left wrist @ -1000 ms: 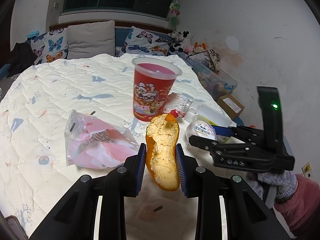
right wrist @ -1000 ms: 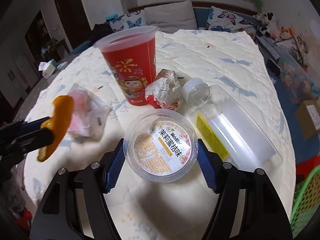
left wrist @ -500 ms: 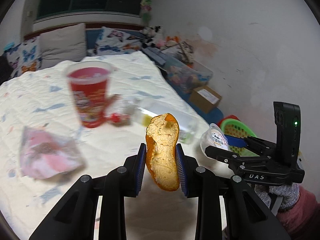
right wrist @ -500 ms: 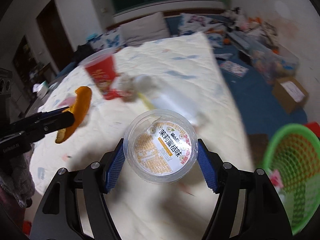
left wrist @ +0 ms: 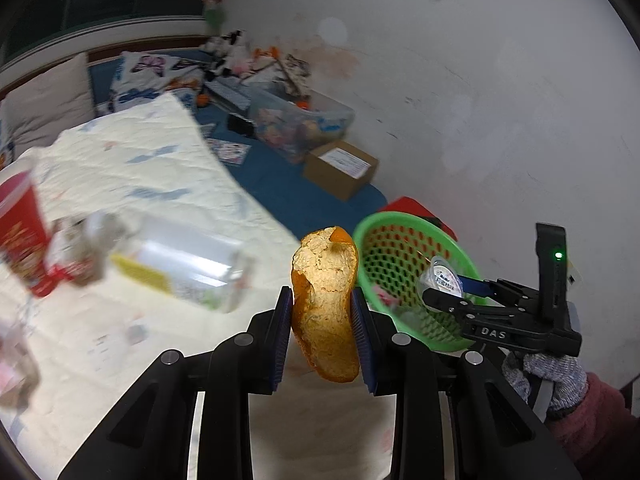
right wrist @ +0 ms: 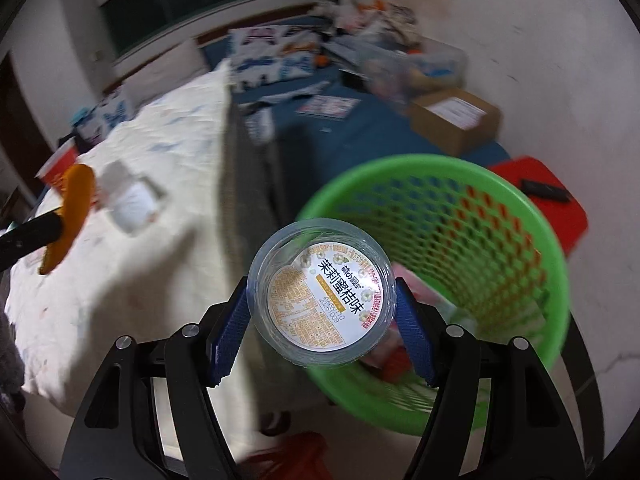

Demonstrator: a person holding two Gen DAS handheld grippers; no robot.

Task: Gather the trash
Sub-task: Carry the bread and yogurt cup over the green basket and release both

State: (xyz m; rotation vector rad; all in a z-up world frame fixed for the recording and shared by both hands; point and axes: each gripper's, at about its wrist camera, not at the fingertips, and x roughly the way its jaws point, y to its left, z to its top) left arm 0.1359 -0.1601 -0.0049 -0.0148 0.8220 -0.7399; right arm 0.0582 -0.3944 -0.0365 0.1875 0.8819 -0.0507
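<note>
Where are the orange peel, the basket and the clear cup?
orange peel (left wrist: 326, 300): left wrist view, pale inner side.
basket (right wrist: 440, 164): right wrist view, far green rim.
clear cup (right wrist: 322, 294): right wrist view, printed lid.

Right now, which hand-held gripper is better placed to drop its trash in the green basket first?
Right. Its hand-held gripper holds the clear cup at the green basket rim; the left, gripping orange peel, looks farther back.

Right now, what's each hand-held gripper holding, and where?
Left hand-held gripper: orange peel, pinched across its lower half. Right hand-held gripper: clear plastic cup, clamped on opposite sides of its wall.
</note>
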